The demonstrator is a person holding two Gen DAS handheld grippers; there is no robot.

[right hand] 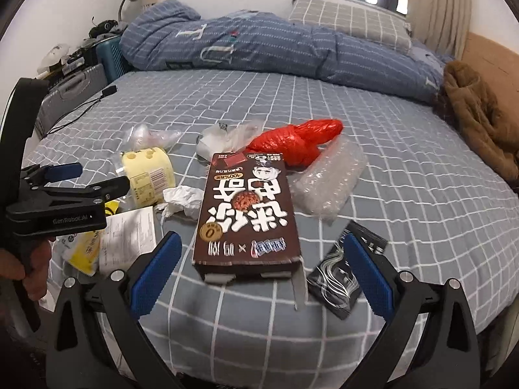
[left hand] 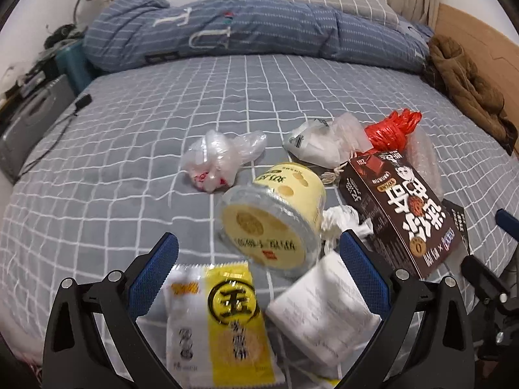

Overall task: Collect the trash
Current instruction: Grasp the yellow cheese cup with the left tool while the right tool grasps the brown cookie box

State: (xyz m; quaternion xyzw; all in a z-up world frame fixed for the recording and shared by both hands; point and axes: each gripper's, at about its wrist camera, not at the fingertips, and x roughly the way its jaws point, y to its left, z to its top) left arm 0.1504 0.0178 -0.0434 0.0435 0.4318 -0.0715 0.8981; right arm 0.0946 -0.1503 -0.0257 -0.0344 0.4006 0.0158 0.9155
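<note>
Trash lies scattered on the grey checked bed (left hand: 129, 168). My left gripper (left hand: 259, 275) is open above a yellow-white snack wrapper (left hand: 223, 321) and a white paper receipt (left hand: 324, 311), with a yellow round tub (left hand: 275, 214) on its side just beyond. A brown carton (left hand: 399, 207) lies to the right. In the right wrist view my right gripper (right hand: 259, 269) is open around the near end of the brown carton (right hand: 246, 214). A black sachet (right hand: 343, 275) lies by its right finger. The left gripper (right hand: 61, 191) shows at the left edge.
Also on the bed: a crumpled tissue (right hand: 181, 199), bubble wrap (right hand: 331, 181), a red plastic bag (right hand: 298, 142), clear plastic bags (left hand: 220, 159) and a white bag (left hand: 318, 142). A blue quilt (left hand: 243, 29), a pillow and a brown coat (right hand: 480, 123) lie at the far side.
</note>
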